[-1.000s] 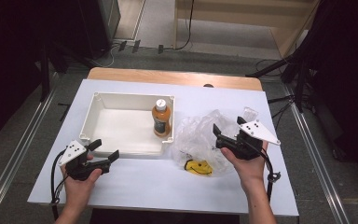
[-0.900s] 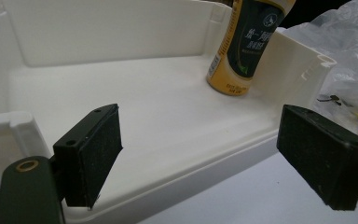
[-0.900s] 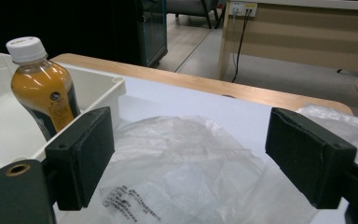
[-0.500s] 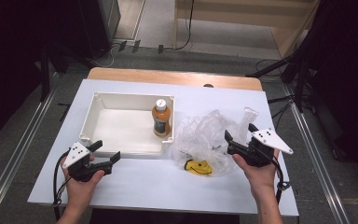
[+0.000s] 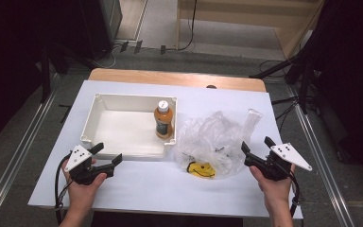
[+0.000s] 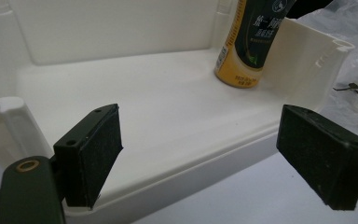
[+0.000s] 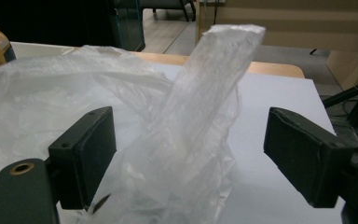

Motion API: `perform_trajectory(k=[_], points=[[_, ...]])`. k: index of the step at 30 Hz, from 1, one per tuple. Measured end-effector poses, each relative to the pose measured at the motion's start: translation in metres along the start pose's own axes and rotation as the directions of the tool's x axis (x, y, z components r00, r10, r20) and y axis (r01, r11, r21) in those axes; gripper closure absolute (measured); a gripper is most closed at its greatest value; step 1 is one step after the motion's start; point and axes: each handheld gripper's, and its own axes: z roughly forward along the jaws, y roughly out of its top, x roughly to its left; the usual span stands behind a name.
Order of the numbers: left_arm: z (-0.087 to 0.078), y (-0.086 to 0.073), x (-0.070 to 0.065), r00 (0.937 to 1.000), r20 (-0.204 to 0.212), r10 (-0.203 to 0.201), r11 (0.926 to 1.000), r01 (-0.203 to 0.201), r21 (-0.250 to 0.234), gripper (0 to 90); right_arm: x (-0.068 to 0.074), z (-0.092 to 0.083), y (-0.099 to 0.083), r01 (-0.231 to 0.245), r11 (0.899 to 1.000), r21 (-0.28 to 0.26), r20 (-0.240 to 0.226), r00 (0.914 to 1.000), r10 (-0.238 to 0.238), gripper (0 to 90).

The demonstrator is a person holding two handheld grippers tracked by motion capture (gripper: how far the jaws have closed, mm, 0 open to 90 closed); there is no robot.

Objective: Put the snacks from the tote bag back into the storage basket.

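The right gripper (image 5: pixel 257 152) hovered with its jaws spread wide and empty at the right edge of a crumpled clear plastic bag (image 5: pixel 213 139), which lay on the white surface (image 5: pixel 160 182) just right of an open white bin (image 5: pixel 105 100). In the right gripper view, the bag's twisted handle (image 7: pixel 214 84) stood up almost straight between the two black jaws and a little ahead of them, its long axis near vertical and leaning slightly to the right at the top, so that a short push forward looked enough to bring the jaws to either side of it. The right hand (image 5: pixel 273 187) was clearly the nearer one to the bag. A yellow smiley-face print (image 5: pixel 202 169) showed at the bag's near edge.

The left gripper (image 5: pixel 105 159), also open wide and holding nothing, pointed at the bin's near wall, well apart from the bag. An orange drink bottle (image 5: pixel 163 119) stood upright in the bin's far right corner, close to the bag's left side but separated from it by the bin wall. Nothing stood between the right jaws and the handle; only the loose folds of the bag itself crowded the left jaw.
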Motion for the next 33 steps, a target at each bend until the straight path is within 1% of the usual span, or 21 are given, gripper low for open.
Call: perform_trajectory(k=[2, 4, 5, 7, 8, 9, 10, 11, 13, 14, 15, 16, 20, 22, 24, 27, 29, 30, 31, 32, 33], points=[[0.000, 0.000, 0.000, 1.0000, 0.001, -0.001, 1.0000, 0.001, 0.001, 14.1, -0.002, -0.001, -0.003, -0.004, 1.000, -0.001, 0.000, 1.0000, 0.004, 17.4], [0.000, 0.000, 0.000, 1.0000, 0.001, 0.001, 1.0000, -0.001, 0.001, 14.1, -0.014, -0.002, -0.018, -0.024, 1.000, -0.004, 0.007, 0.9997, 0.024, 17.3], [0.000, 0.000, 0.000, 1.0000, 0.001, 0.001, 1.0000, -0.001, 0.001, 14.2, -0.014, -0.002, -0.018, -0.024, 1.000, -0.004, 0.007, 0.9997, 0.024, 17.3], [0.001, 0.000, 0.000, 1.0000, -0.002, 0.006, 1.0000, -0.006, 0.004, 14.2, -0.019, -0.001, -0.023, -0.004, 1.000, 0.010, 0.032, 0.9995, 0.004, 17.4], [0.001, 0.000, -0.001, 0.9999, -0.005, 0.013, 0.9999, -0.013, 0.009, 14.2, -0.026, -0.002, -0.029, -0.014, 1.000, 0.017, 0.057, 0.9983, 0.013, 18.2], [0.001, 0.000, -0.001, 0.9999, -0.005, 0.013, 0.9999, -0.013, 0.009, 14.3, -0.026, -0.002, -0.029, -0.014, 1.000, 0.017, 0.057, 0.9983, 0.013, 18.2], [0.001, 0.000, -0.002, 0.9999, -0.006, 0.012, 0.9999, -0.012, 0.010, 14.3, -0.032, -0.003, -0.034, -0.033, 0.999, 0.024, 0.065, 0.9974, 0.031, 18.1], [0.002, 0.000, -0.003, 0.9998, -0.009, 0.017, 0.9998, -0.017, 0.011, 14.3, -0.032, -0.003, -0.034, -0.033, 0.999, 0.024, 0.065, 0.9974, 0.031, 18.1], [0.002, 0.000, -0.004, 0.9995, -0.014, 0.029, 0.9995, -0.028, 0.016, 14.3, -0.042, -0.006, -0.041, -0.035, 0.999, 0.040, 0.084, 0.9959, 0.032, 18.1], [0.002, 0.000, -0.004, 0.9995, -0.014, 0.029, 0.9995, -0.028, 0.016, 14.3, -0.042, -0.006, -0.041, -0.035, 0.999, 0.040, 0.084, 0.9959, 0.032, 18.1], [0.002, 0.000, -0.004, 0.9994, -0.015, 0.031, 0.9994, -0.031, 0.016, 14.3, -0.050, -0.008, -0.045, -0.042, 0.998, 0.050, 0.098, 0.9945, 0.037, 18.1], [0.002, 0.000, -0.004, 0.9993, -0.014, 0.034, 0.9993, -0.033, 0.017, 14.3, -0.050, -0.008, -0.045, -0.042, 0.998, 0.050, 0.098, 0.9945, 0.037, 18.1], [0.002, 0.000, -0.004, 0.9994, -0.016, 0.032, 0.9993, -0.032, 0.018, 14.3, -0.061, -0.011, -0.050, -0.014, 0.997, 0.072, 0.136, 0.9907, 0.004, 18.5], [0.002, 0.000, -0.004, 0.9994, -0.020, 0.027, 0.9994, -0.026, 0.021, 14.3, -0.066, -0.011, -0.057, 0.024, 0.994, 0.110, 0.179, 0.9829, -0.044, 18.9], [0.001, 0.000, -0.003, 0.9995, -0.021, 0.025, 0.9995, -0.024, 0.020, 14.3, -0.068, -0.012, -0.059, 0.015, 0.993, 0.114, 0.181, 0.9829, -0.036, 18.9], [0.001, 0.000, -0.003, 0.9995, -0.022, 0.023, 0.9996, -0.023, 0.019, 14.3, -0.070, -0.017, -0.059, 0.020, 0.994, 0.110, 0.182, 0.9825, -0.040, 19.2], [0.002, 0.000, -0.003, 0.9995, -0.020, 0.023, 0.9996, -0.022, 0.019, 14.3, -0.077, -0.020, -0.063, -0.001, 0.994, 0.106, 0.189, 0.9817, -0.019, 20.8], [0.002, 0.000, -0.003, 0.9995, -0.020, 0.023, 0.9996, -0.022, 0.019, 14.3, -0.077, -0.020, -0.063, -0.001, 0.994, 0.106, 0.189, 0.9817, -0.019, 20.8], [0.002, 0.000, -0.003, 0.9996, -0.020, 0.022, 0.9996, -0.021, 0.021, 14.3, -0.082, -0.021, -0.064, -0.038, 0.995, 0.095, 0.183, 0.9830, 0.020, 20.7], [0.002, 0.000, -0.002, 0.9996, -0.019, 0.021, 0.9996, -0.020, 0.021, 14.3, -0.085, -0.020, -0.065, -0.061, 0.994, 0.087, 0.175, 0.9835, 0.045, 20.4], [0.002, 0.000, -0.002, 0.9996, -0.019, 0.019, 0.9996, -0.018, 0.021, 14.3, -0.088, -0.020, -0.065, -0.096, 0.993, 0.075, 0.169, 0.9822, 0.082, 20.4]])
